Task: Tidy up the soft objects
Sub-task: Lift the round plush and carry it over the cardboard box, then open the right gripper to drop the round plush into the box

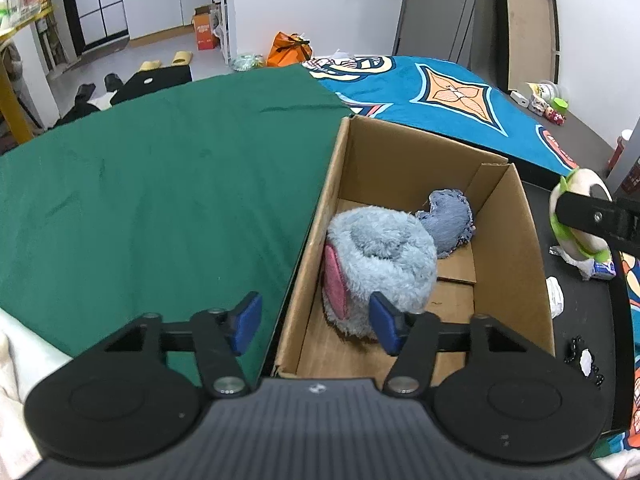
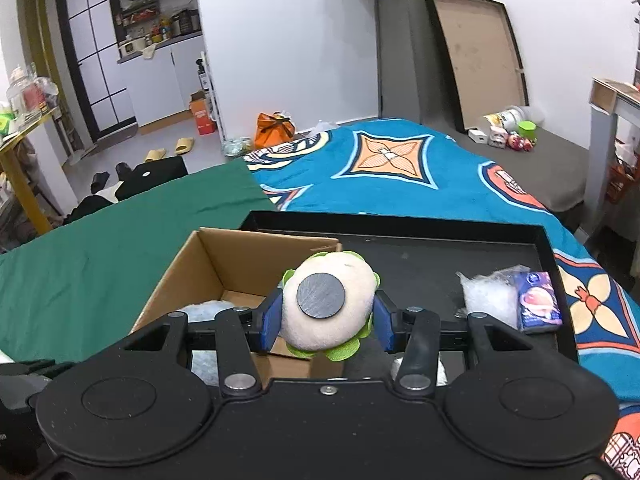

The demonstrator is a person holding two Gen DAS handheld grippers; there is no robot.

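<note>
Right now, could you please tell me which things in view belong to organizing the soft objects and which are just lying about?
Part of the job:
- open brown cardboard box
- fluffy light-blue plush toy, in the box
- small grey-blue fabric piece, in the box
- cream round plush with green trim, gripped by the right tongs

Lying about:
- purple tissue packet
- orange bag
- yellow slippers

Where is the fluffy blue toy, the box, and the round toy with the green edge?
Blue toy [image 1: 384, 264], left wrist view, its furry top.
Box [image 1: 516, 236], left wrist view, its right wall.
Round toy [image 2: 352, 276], right wrist view, its cream body.
</note>
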